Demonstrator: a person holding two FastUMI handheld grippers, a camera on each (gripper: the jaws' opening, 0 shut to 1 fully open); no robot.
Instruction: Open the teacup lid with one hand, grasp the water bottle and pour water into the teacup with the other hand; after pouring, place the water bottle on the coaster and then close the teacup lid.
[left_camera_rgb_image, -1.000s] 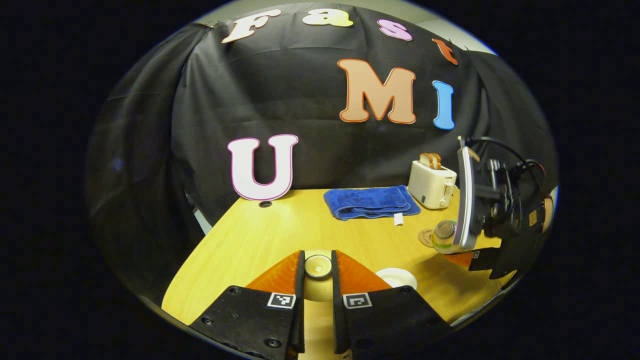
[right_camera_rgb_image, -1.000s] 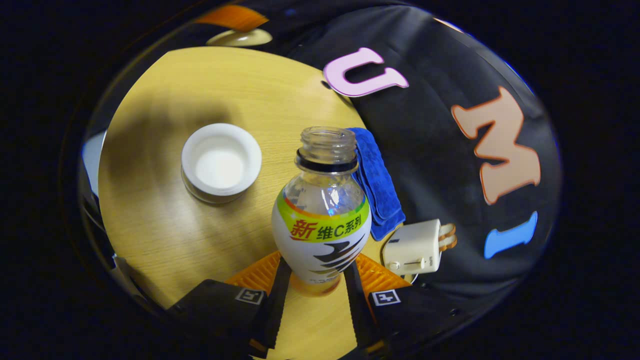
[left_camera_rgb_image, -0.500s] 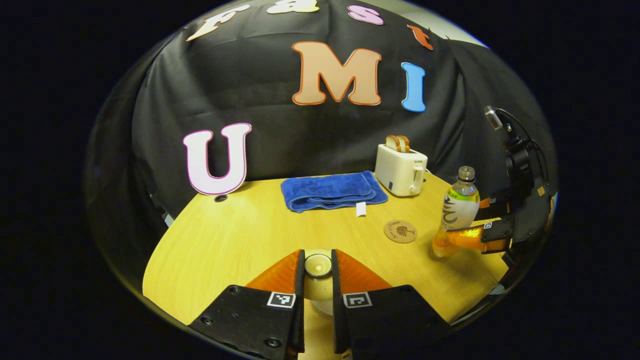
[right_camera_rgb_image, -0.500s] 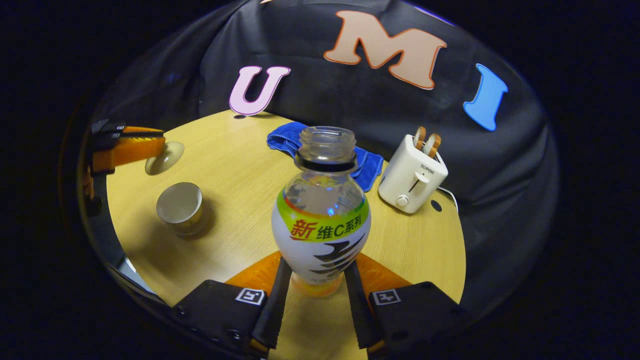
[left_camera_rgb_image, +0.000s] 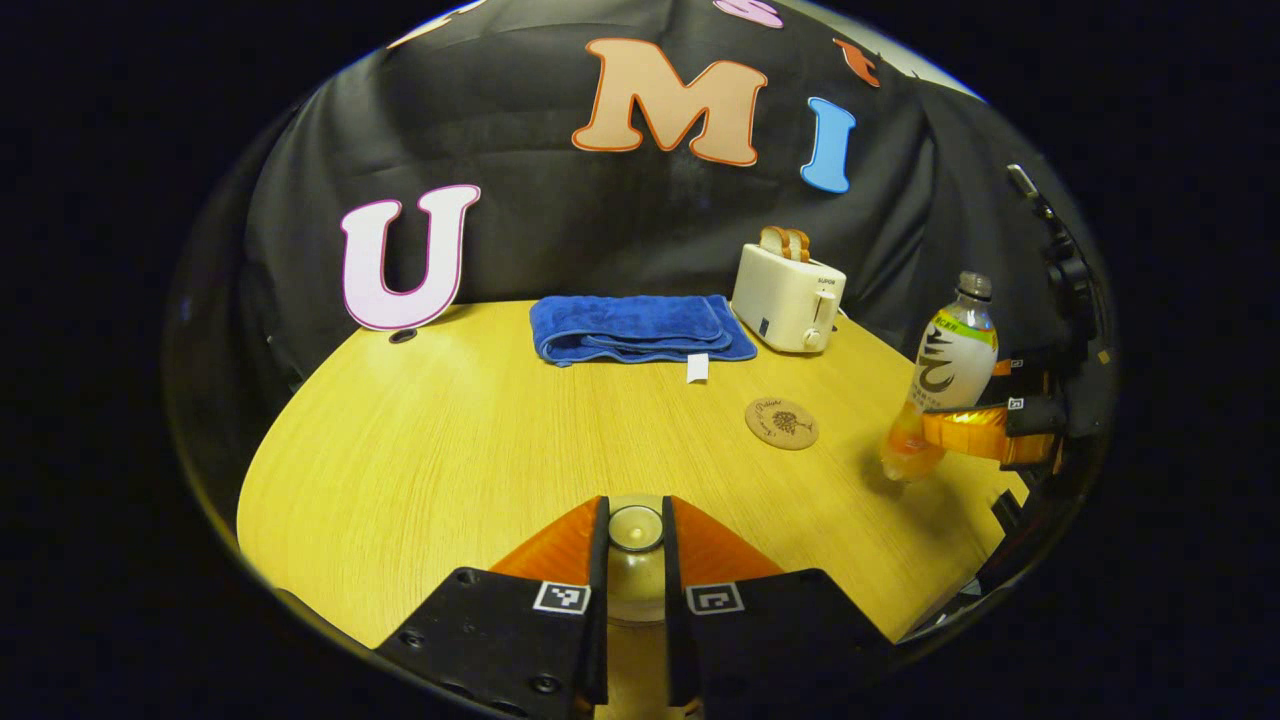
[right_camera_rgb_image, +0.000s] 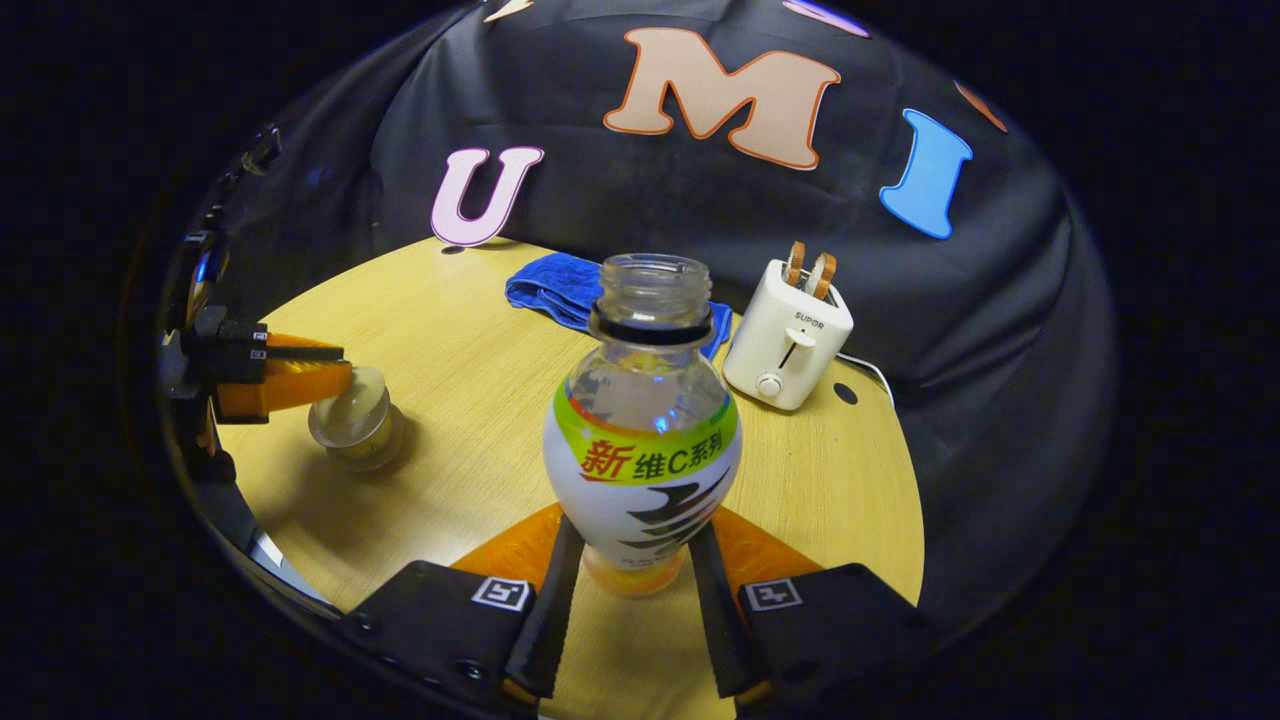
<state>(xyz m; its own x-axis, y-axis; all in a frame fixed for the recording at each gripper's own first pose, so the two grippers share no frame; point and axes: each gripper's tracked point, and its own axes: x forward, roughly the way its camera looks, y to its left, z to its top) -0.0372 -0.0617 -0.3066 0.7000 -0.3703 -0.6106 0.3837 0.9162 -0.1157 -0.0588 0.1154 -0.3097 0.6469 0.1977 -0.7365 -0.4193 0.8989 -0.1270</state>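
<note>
Upright again, the water bottle (right_camera_rgb_image: 641, 430) sits clamped in your right gripper (right_camera_rgb_image: 628, 590); set it squarely on the coaster (left_camera_rgb_image: 781, 423). Your left gripper (left_camera_rgb_image: 634, 560) pinches the lid (left_camera_rgb_image: 635, 527), seemingly over the teacup (right_camera_rgb_image: 357, 432).

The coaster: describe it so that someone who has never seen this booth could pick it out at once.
Start at the yellow wooden table. At its far edge a white toaster stands beside a folded blue towel. Nearer than the toaster, left of the bottle in the left gripper view, lies the coaster: the one flat brown disc there, with a dark drawing on top and nothing on it.
</note>
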